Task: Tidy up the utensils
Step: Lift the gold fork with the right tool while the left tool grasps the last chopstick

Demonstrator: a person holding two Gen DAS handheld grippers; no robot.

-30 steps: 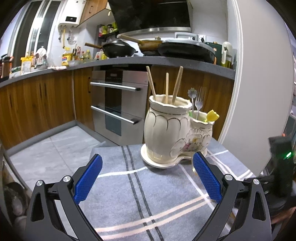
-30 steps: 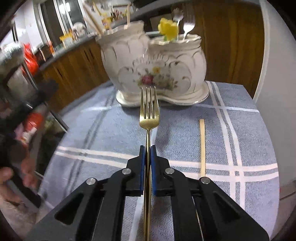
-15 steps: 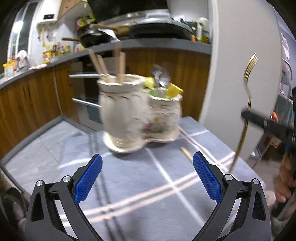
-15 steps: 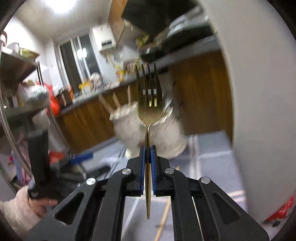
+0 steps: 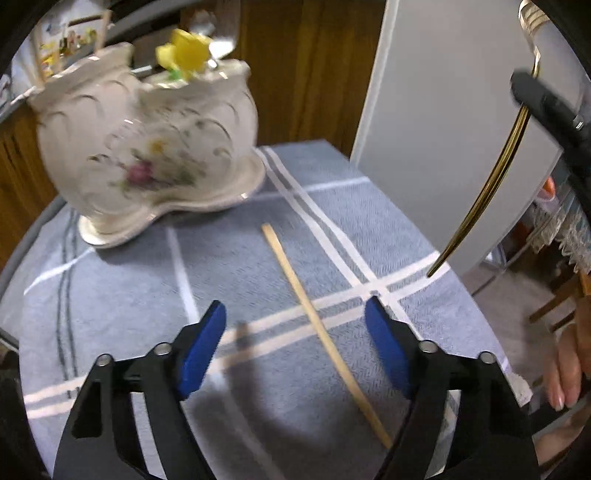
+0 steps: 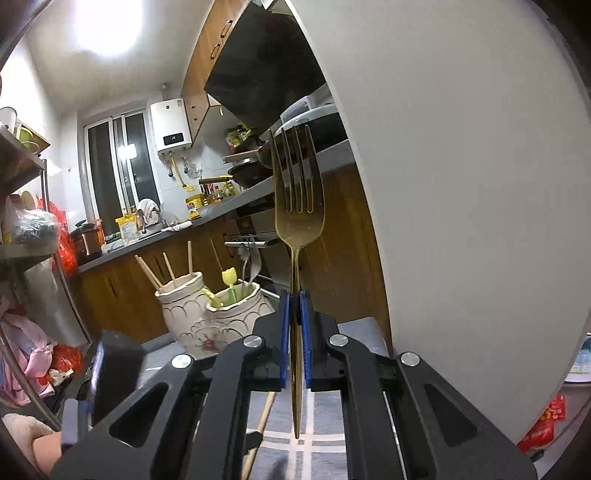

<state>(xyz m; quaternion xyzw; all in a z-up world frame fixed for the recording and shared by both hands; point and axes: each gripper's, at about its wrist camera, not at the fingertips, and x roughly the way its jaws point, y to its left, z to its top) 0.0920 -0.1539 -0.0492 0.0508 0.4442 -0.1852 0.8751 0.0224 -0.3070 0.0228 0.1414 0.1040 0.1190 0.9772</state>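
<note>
Left wrist: left gripper (image 5: 295, 332) is closing, pads astride but clear of a thin wooden chopstick (image 5: 325, 336) lying near-to-far on the grey plaid cloth (image 5: 122, 295). Glossy floral ceramic holder (image 5: 147, 147) far left.

Right wrist: right gripper (image 6: 294, 332) pinches the gold fork (image 6: 297, 206), tines up, against wood kitchen cabinets (image 6: 122, 284).

Ceiling lamp (image 6: 107, 27) glares, blown white; vase (image 5: 147, 147) smears with motion blur; fisheye bends edges, corners go black.
</note>
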